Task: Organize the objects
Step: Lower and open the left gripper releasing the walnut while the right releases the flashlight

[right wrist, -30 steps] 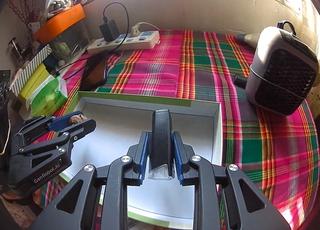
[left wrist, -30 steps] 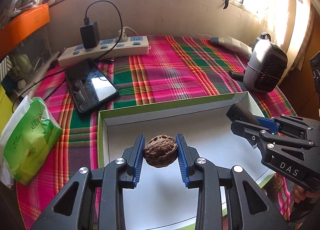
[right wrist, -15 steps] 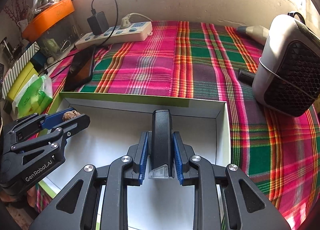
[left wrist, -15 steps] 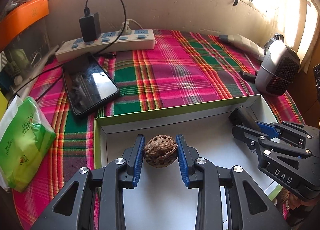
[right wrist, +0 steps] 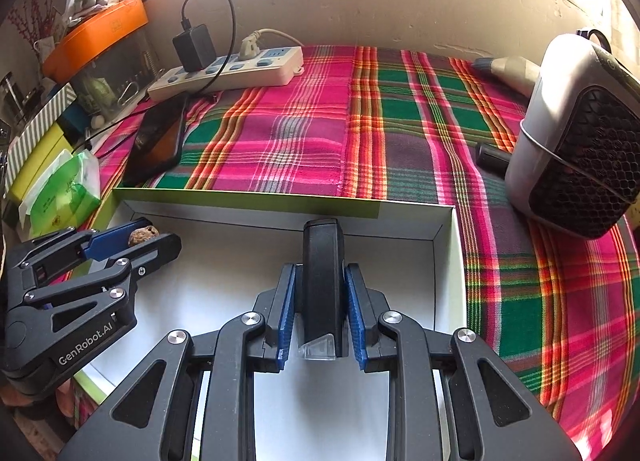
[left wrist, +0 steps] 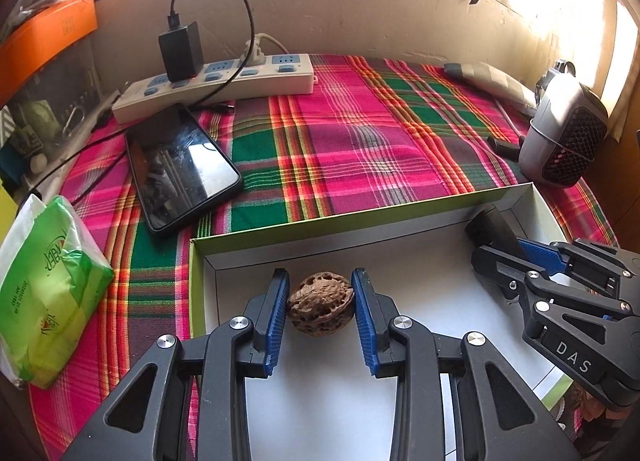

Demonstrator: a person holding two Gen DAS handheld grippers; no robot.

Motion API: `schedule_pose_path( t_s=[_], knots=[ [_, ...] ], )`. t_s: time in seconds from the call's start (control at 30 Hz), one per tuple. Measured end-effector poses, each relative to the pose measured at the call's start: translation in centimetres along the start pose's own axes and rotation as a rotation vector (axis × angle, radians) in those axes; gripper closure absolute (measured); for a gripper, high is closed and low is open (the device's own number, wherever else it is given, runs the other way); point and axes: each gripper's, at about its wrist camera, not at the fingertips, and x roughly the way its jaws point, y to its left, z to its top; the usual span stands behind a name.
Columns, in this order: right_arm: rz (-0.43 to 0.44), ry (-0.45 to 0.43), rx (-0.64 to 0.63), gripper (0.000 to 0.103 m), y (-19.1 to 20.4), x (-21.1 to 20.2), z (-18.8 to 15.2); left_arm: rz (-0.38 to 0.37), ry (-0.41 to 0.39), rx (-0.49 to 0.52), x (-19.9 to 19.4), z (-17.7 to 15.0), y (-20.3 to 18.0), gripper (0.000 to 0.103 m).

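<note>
A lived-in home: a plaid tablecloth [left wrist: 340,149] under a window ledge, with a power strip [left wrist: 224,85], smartphone [left wrist: 180,169] and tissue pack [left wrist: 44,293] on it.

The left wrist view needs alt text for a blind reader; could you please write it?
The left gripper grips a walnut over a white box, while the right gripper holds a black object beside it. Behind, on a plaid cloth, lie a phone and power strip.

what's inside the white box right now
Nothing visibly lies on its floor. Above the box, the left gripper holds a walnut, the right gripper a black device. Grippers hide the near floor.
</note>
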Motion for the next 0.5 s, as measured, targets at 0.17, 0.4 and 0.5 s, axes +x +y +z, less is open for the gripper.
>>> schedule_pose_path(
  t_s=[0.17, 0.4, 0.5],
  knots=[
    [0.018, -0.007, -0.002, 0.07, 0.2, -0.2, -0.1, -0.004, -0.001, -0.015, -0.1, -0.2, 0.0, 0.073],
    [0.014, -0.031, 0.005, 0.047, 0.4, -1.1, -0.4, -0.01, -0.015, -0.02, -1.5, -0.8, 0.1, 0.072],
    [0.017, -0.038, 0.018, 0.047, 0.2, -1.7, -0.7, -0.013, -0.033, -0.024, -2.5, -1.0, 0.1, 0.072]
  ],
)
